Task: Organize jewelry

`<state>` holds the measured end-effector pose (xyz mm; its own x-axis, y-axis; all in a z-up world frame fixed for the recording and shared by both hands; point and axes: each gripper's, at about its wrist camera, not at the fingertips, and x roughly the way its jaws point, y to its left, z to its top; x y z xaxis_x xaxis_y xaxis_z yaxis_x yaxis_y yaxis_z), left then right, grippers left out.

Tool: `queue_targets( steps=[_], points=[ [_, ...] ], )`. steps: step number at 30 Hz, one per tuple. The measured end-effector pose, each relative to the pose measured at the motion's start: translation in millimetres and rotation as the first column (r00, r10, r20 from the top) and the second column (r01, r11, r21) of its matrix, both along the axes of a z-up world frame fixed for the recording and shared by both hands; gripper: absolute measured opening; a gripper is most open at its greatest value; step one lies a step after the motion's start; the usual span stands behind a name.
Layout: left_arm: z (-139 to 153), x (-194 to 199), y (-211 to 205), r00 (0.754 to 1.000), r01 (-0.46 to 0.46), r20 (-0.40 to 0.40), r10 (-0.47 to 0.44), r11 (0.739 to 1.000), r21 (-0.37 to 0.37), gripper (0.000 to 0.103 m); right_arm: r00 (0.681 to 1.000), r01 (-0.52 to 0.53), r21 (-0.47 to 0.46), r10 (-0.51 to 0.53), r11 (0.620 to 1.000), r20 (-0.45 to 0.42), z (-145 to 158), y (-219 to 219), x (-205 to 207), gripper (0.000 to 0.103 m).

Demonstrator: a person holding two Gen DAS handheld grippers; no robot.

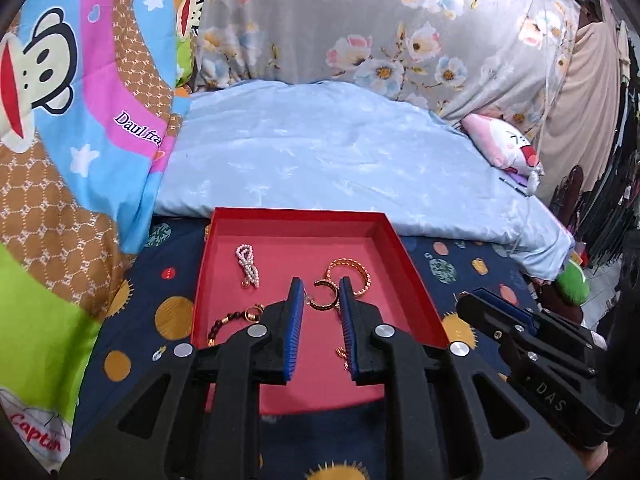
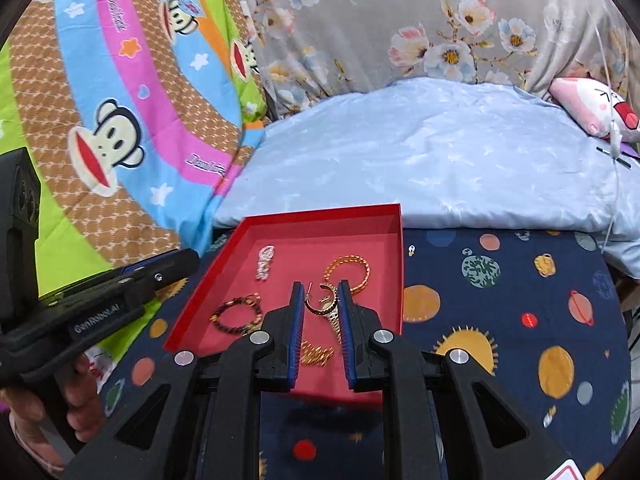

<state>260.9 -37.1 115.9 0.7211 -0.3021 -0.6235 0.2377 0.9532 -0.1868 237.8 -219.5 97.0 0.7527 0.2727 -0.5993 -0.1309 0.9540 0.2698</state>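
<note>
A shallow red tray lies on the navy planet-print sheet. In it are a pearl piece, a gold twisted bangle, a dark hoop earring, a dark bead bracelet and a gold chain. My left gripper is open and empty over the tray, its tips either side of the hoop earring. My right gripper is open and empty over the same spot. Each gripper shows from the side in the other's view, the right one and the left one.
A pale blue pillow lies just behind the tray. A cartoon monkey quilt is piled on the left. A floral grey cover rises at the back. A pink plush toy sits at the right.
</note>
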Motion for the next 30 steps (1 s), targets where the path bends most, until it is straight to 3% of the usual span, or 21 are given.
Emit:
queue_targets(
  steps=[10,20,24,30],
  points=[
    [-49.1,48.8,-17.9,0.997,-0.009,-0.081,0.012,0.999,0.046,0.018,0.995,-0.006,-0.032,0.003,0.999,-0.104,-48.0,6.1,49.1,0.015],
    [-64.9,59.4,-19.3,0.995,-0.047,-0.086,0.052,0.997,0.061,0.019,0.996,0.012,-0.059,-0.017,0.998,-0.093,-59.9,6.9,58.2,0.020],
    [-61.6,52.5,-16.9,0.995,-0.071,-0.062,0.074,0.996,0.059,0.036,0.997,0.032,-0.049,-0.036,0.998,-0.072,-54.7,4.1,51.1,0.027],
    [-45.6,29.8,-17.7,0.995,-0.096,0.017,0.095,0.991,0.092,0.055,0.997,0.071,-0.058,-0.072,0.996,-0.021,-38.6,2.6,29.4,0.055]
  ],
)
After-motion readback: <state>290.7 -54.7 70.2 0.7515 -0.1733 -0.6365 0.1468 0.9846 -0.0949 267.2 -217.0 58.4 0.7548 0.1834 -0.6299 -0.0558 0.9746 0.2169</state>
